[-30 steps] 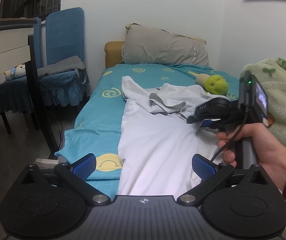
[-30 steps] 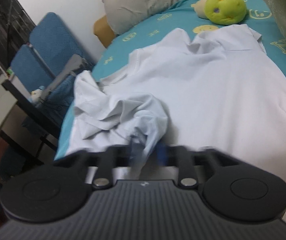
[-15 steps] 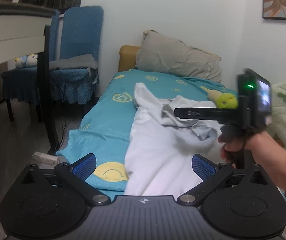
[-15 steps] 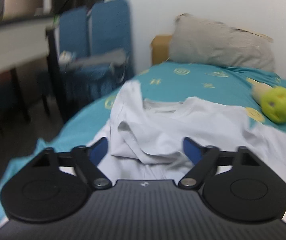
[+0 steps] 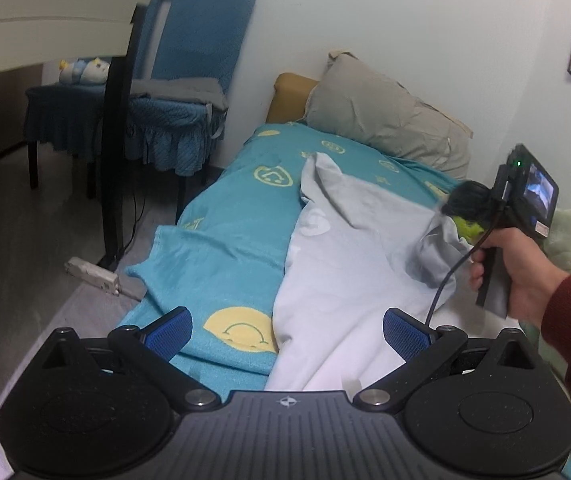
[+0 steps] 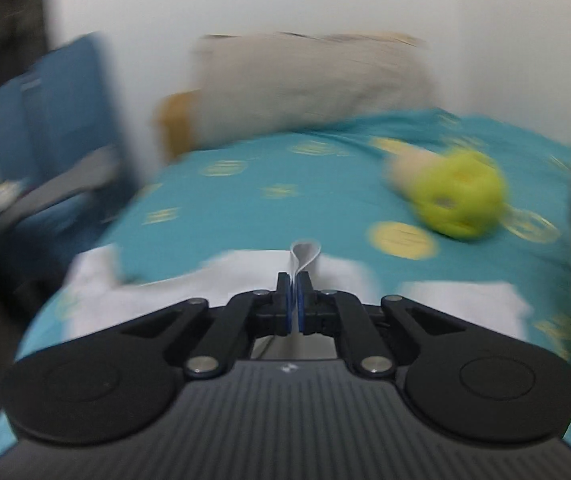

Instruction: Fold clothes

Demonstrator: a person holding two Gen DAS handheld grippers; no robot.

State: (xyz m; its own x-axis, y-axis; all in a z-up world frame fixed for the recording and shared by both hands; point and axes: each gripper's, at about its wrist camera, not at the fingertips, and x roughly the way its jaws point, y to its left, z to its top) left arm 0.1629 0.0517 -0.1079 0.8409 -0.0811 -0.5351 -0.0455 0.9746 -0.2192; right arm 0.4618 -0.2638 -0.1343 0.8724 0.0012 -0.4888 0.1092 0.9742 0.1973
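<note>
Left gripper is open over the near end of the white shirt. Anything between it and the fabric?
Nothing visible. The left gripper has its jaws spread, with only the white cotton shirt and the teal smiley-print bedsheet below. The right gripper, shut on a shirt fold, is farther up the bed.

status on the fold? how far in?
Early. Done: nothing folded; the white cotton shirt lies crumpled across the teal patterned bedsheet. In hand: the right gripper is shut on a pinch of the shirt's fabric. Left: the left gripper is open and empty, so every fold remains.
</note>
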